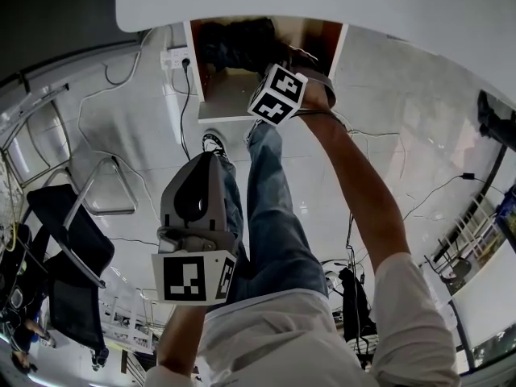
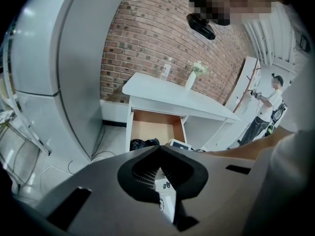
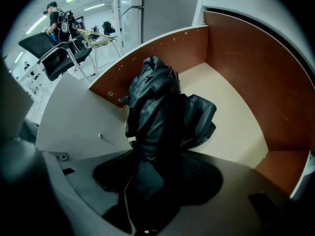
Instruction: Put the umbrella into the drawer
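Note:
The black folded umbrella (image 3: 162, 112) lies bunched in the open wooden drawer (image 3: 236, 68), against its left wall. My right gripper (image 3: 157, 181) points steeply down into the drawer with its jaws spread wide either side of the umbrella's near end, and the pads do not press on it. In the head view the right gripper (image 1: 270, 67) reaches into the drawer (image 1: 222, 119), where the umbrella (image 1: 242, 43) shows dark. My left gripper (image 1: 208, 161) hangs back near my body, jaws shut and empty. From the left gripper (image 2: 158, 149) view, the drawer (image 2: 156, 127) and umbrella (image 2: 143, 143) are ahead.
The drawer hangs under a white table (image 2: 172, 95) that carries a vase (image 2: 191, 80). A tall white cabinet (image 2: 49, 58) stands left of it. A power strip (image 1: 177, 55) and cables lie on the floor, with black chairs (image 1: 64, 232) at left. Another person (image 2: 268, 107) stands far off.

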`<act>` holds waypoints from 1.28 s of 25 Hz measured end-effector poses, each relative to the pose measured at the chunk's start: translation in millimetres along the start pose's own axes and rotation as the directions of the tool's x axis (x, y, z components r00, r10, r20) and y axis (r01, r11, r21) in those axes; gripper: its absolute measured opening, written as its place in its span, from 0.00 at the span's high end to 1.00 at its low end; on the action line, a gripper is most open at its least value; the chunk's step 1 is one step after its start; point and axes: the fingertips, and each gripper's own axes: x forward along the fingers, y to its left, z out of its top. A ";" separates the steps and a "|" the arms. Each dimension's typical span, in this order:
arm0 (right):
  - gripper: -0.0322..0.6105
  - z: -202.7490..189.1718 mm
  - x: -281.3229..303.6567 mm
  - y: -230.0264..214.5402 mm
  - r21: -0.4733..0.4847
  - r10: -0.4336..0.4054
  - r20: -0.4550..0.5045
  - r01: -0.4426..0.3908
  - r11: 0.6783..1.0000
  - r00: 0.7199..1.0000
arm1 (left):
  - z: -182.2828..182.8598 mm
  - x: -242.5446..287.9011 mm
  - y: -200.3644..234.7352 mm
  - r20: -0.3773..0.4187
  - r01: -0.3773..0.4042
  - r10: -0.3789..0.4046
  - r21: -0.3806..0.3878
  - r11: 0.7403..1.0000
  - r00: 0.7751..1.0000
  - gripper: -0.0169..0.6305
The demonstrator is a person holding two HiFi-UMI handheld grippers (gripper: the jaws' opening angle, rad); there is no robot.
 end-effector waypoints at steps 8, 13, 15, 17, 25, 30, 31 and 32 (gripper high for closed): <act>0.54 -2.3 -11.5 1.7 0.041 0.000 -0.010 0.000 0.999 1.000 | 10.6 -7.6 -2.4 0.019 0.018 -0.018 0.008 1.000 1.000 0.95; 0.63 0.2 -24.4 -0.2 0.065 -0.009 0.004 0.009 0.998 1.000 | 18.3 -14.2 -6.8 0.033 0.030 -0.030 0.014 0.999 0.999 0.95; 0.68 -0.2 -31.3 0.5 0.084 -0.014 0.008 0.013 0.996 1.000 | 19.2 -18.2 -8.9 0.030 0.034 -0.035 0.022 0.999 0.999 0.95; 0.76 -1.5 -38.5 1.5 0.106 -0.019 0.011 0.017 0.994 1.000 | 22.0 -23.1 -11.2 0.031 0.039 -0.040 0.031 0.999 0.999 0.95; 0.92 4.2 -70.1 -2.7 0.254 -0.024 0.058 0.008 0.967 0.998 | 40.0 -38.9 -9.8 0.050 0.048 -0.051 0.058 0.997 0.997 0.95; 0.92 6.1 -99.9 -12.7 0.321 -0.054 0.088 0.023 0.947 0.995 | 55.7 -48.6 -24.2 0.072 0.070 -0.075 0.081 0.994 0.995 0.95; 0.92 6.6 -104.9 -13.4 0.335 -0.059 0.093 0.025 0.942 0.994 | 58.5 -51.2 -25.8 0.076 0.072 -0.079 0.085 0.994 0.994 0.95; 0.92 6.8 -109.4 -14.0 0.350 -0.064 0.096 0.027 0.936 0.993 | 61.1 -53.4 -27.0 0.080 0.074 -0.081 0.087 0.993 0.993 0.95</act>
